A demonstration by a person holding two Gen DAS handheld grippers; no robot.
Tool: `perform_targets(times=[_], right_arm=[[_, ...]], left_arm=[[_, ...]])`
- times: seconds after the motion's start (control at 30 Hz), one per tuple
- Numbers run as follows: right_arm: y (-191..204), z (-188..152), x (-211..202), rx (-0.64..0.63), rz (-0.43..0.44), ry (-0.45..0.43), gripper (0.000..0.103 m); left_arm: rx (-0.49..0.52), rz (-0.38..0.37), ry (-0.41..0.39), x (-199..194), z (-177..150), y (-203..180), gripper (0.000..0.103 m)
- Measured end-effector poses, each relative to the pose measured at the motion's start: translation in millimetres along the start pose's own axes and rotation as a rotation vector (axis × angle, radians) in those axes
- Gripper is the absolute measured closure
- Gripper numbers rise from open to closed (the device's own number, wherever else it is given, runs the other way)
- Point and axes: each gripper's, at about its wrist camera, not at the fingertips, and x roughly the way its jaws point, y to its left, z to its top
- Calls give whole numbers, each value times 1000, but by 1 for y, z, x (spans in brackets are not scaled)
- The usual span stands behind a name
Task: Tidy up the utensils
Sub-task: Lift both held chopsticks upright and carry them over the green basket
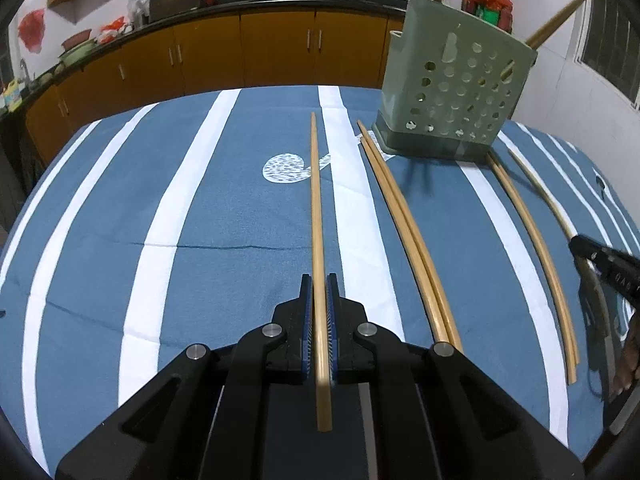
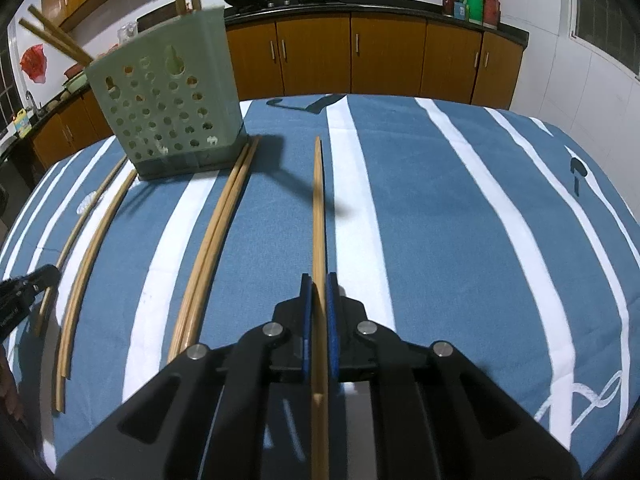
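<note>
Each claw is clamped on its own chopstick: the left claw (image 1: 319, 292) grips one chopstick (image 1: 317, 216), the right claw (image 2: 319, 292) another chopstick (image 2: 318, 216). Both run lengthwise straight ahead over the striped counter (image 1: 224, 216), tips toward the green holder (image 1: 452, 92). Only the right view shows the stripes right of the holder.

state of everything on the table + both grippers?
Left gripper: shut on a chopstick, pointing forward.
Right gripper: shut on a chopstick, pointing forward.
Holder: upright on the cloth, chopsticks already sticking out the top.
Chopstick pair: loose, flat on the cloth, side by side, left of holder.
Second pair: loose, flat on the cloth, right of holder.
Cloth: spread, lightly creased.
</note>
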Motion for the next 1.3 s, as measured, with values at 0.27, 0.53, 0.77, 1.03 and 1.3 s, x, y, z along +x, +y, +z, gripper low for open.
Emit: perform_targets(times=[0.27,0.53,0.77,1.03,1.3], right_arm=[[-10,31,-58,33,12,-167,95],[-10,50,-93,31,27,-259,95],[-2,37,-51,-5,-3,-147,95],[7,19,4,-27,-21,-34,95],[3,7,4,-37,-5,3,92]], left_arm=[[-39,-17,-138,-44,27,11,96],[-86,-28,-284,-87,57,20,96],[-80,-26,-258,-76,51,17,96],[-76,-36,-206,-65,38,13,96],[-77,-56,-159,-53,28,8,96]])
